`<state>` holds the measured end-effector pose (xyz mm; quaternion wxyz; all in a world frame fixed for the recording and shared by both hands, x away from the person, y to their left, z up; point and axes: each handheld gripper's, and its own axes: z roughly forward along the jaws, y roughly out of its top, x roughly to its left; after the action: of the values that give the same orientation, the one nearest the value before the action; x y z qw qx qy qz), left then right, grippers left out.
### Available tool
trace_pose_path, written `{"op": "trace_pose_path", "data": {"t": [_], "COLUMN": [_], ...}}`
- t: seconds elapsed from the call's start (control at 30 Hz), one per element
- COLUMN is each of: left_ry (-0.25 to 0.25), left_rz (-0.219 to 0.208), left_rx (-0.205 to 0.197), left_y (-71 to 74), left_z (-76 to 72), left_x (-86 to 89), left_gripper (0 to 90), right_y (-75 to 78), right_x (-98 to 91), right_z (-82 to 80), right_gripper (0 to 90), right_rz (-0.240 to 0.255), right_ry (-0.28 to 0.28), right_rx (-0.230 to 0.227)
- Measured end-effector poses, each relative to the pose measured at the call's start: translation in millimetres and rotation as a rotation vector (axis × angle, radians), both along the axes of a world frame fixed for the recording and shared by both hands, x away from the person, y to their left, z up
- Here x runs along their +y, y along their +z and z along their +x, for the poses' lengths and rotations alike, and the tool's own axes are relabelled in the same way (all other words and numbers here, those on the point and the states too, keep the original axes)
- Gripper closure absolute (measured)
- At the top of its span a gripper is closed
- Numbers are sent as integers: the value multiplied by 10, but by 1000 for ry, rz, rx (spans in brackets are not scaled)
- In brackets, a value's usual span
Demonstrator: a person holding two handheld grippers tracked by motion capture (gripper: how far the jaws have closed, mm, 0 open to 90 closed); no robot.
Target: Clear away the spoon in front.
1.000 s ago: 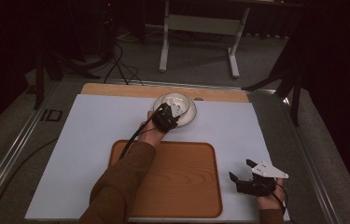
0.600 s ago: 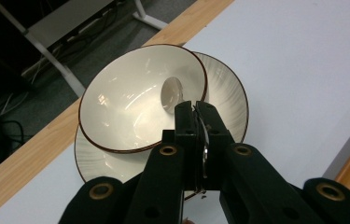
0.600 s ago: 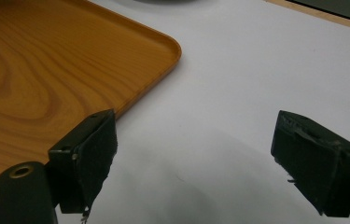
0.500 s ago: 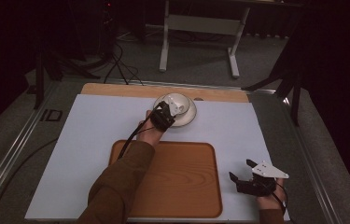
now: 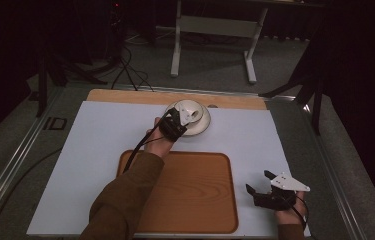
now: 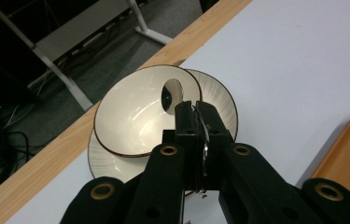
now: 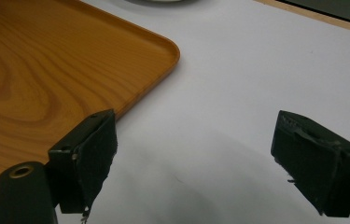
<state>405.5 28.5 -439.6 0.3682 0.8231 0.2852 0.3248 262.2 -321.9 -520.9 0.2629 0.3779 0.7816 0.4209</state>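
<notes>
High view: the left gripper [image 5: 184, 118] clamps the rim of the cream brown-edged ceramic bowl [image 5: 191, 108], which now tilts higher off the cream ribbed plate [image 5: 201, 126] than half a second ago, at the table's twelve o'clock edge. The right gripper [image 5: 266, 186] has not moved at five o'clock beside the orange wooden tray [image 5: 195, 200], its jaws spread.

Left gripper view: the jaws pinch the bowl's [image 6: 135, 116] rim; the plate [image 6: 219, 100] beneath is partly hidden.

Right gripper view: the parted jaws hover over the white tabletop [image 7: 238, 70]; the tray [image 7: 46, 60] is cut off at nine o'clock.
</notes>
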Motion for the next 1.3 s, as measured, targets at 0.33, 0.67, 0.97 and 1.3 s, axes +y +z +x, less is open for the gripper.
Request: {"op": "trace_pose_path", "data": {"t": [0.33,0.67,0.97,1.3], "left_ry": [-10,-19,-7,18], "left_rz": [-20,-21,-52,-60], "left_rx": [-16,-36,-38,-27], "left_y": [125,246,303,225], "left_z": [-183,-405,-609,-837], "left_x": [132,257,407,622], "left_gripper": [891,891,891,891], "right_y": [1,4,7,6], "right_x": [3,-1,-6,-5], "right_z": [-1,-3,-4,-4], "right_gripper": [142,142,142,142], "right_rz": [0,3,4,4], "right_ry": [-2,-2,-5,-6], "right_rx": [-2,-5,-6,-7]}}
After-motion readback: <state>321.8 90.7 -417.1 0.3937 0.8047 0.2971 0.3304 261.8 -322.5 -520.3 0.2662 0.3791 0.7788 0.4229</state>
